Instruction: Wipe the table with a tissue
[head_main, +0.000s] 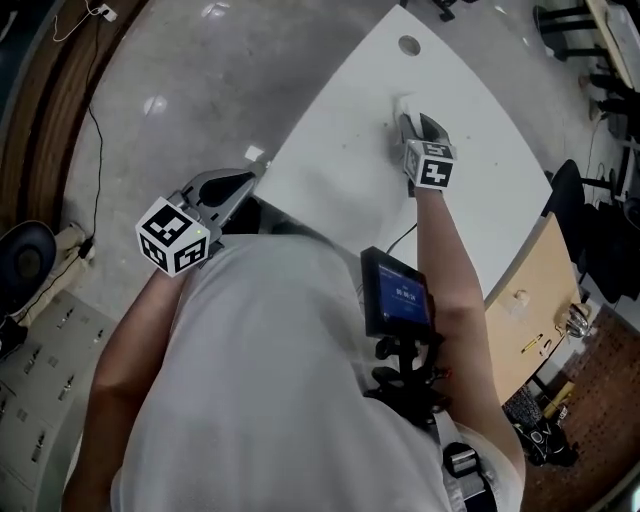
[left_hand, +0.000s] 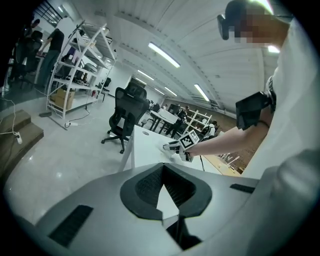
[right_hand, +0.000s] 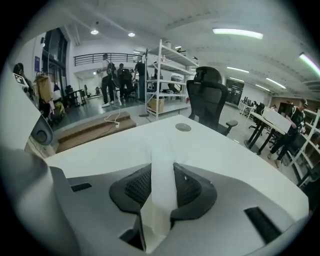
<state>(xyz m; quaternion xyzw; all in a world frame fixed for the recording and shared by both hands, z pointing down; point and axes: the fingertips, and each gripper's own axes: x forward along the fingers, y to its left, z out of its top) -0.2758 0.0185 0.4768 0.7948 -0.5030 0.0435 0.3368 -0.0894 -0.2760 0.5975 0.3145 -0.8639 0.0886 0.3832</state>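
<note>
Right gripper view: the right tool (right_hand: 162, 171) is clamped on a strip of white tissue (right_hand: 161, 200), whose free end lies on the white bench (right_hand: 225, 150). Head view: this tool is over the middle of the bench, and the left tool (head_main: 248, 177), jaws closed and empty, hovers beside the near bench corner.

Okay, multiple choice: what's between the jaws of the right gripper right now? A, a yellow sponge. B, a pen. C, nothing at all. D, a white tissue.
D: in the right gripper view, the right gripper has its jaws closed on a strip of white tissue, held over the white table.
</note>
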